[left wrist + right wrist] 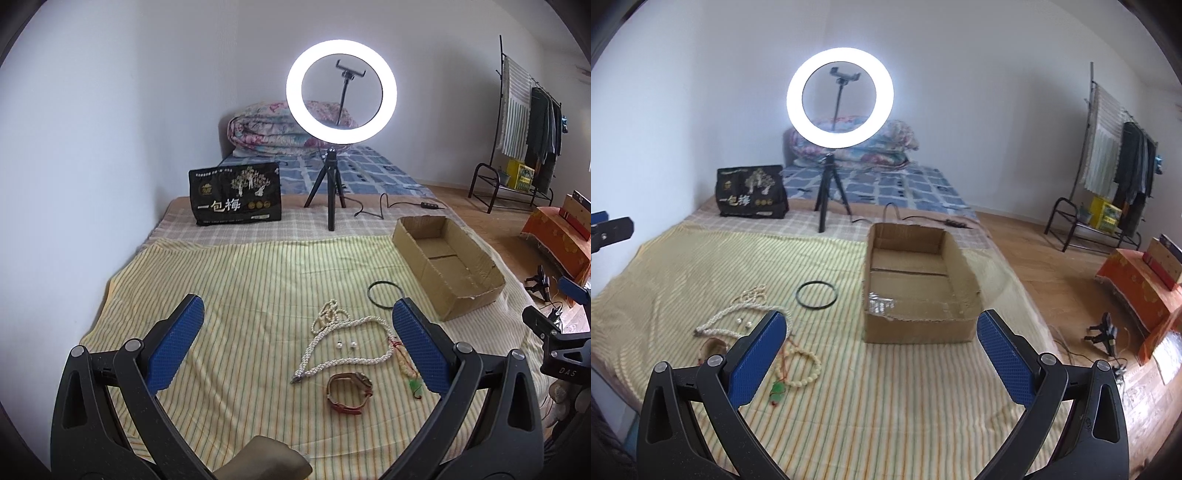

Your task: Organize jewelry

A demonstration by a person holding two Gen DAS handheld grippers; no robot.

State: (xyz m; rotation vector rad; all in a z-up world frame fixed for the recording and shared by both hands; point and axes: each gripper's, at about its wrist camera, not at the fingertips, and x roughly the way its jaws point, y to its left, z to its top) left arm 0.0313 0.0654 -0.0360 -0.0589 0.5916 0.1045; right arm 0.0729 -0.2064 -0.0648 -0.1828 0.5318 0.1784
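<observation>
Jewelry lies on a yellow striped cloth [240,295]: a white pearl necklace [314,350], two pearl earrings [346,345], a brown-strapped watch [349,393], a beige bead bracelet with a green pendant [803,369], and a black bangle [384,293]. An open cardboard box [919,291] holds a small shiny piece [881,304]. My left gripper [297,317] is open and empty above the jewelry. My right gripper [881,332] is open and empty in front of the box.
A lit ring light [341,90] on a tripod stands behind the cloth, with its cable [388,206]. A black printed bag [236,194] stands at the back left. Folded bedding [273,129], a clothes rack [532,122] and orange boxes [1137,291] lie beyond.
</observation>
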